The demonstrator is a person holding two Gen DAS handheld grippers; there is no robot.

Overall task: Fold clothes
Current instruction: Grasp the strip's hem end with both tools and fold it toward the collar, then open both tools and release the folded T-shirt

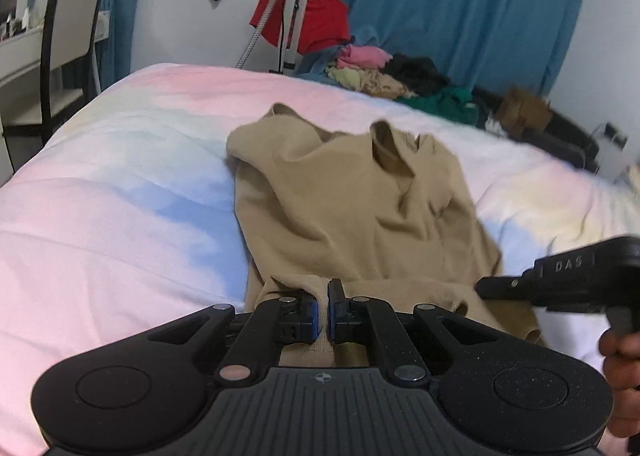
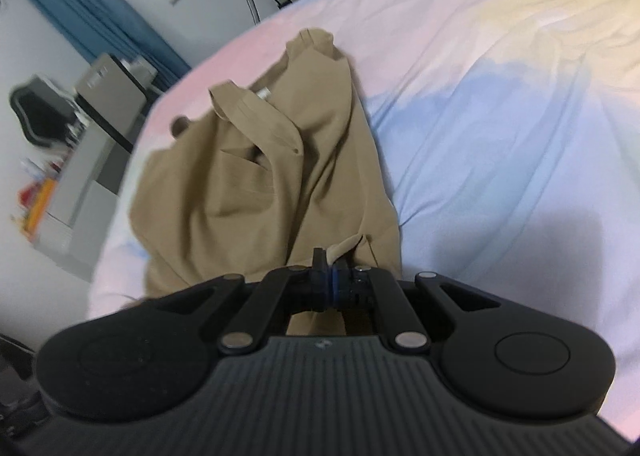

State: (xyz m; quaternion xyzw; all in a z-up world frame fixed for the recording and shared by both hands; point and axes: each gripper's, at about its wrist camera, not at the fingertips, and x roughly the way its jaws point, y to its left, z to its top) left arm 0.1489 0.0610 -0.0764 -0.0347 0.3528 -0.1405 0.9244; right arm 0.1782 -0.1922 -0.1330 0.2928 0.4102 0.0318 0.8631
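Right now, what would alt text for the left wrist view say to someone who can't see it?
The left tool is clamped on the near hem of a tan shirt lying crumpled on a pastel bed sheet. The right tool reaches in from the right, with a clothes pile behind.

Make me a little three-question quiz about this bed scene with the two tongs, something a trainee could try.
1. True or false: both the left tongs and the right tongs are shut on the tan shirt.
2. What does the shirt lie on?
A. a wooden floor
B. a bed with a pastel sheet
C. a chair
3. Fill in: beyond the far edge of the bed, by the blue curtain, sits a pile of ____.

Key:
1. True; each pair pinches the shirt's near edge.
2. B
3. clothes
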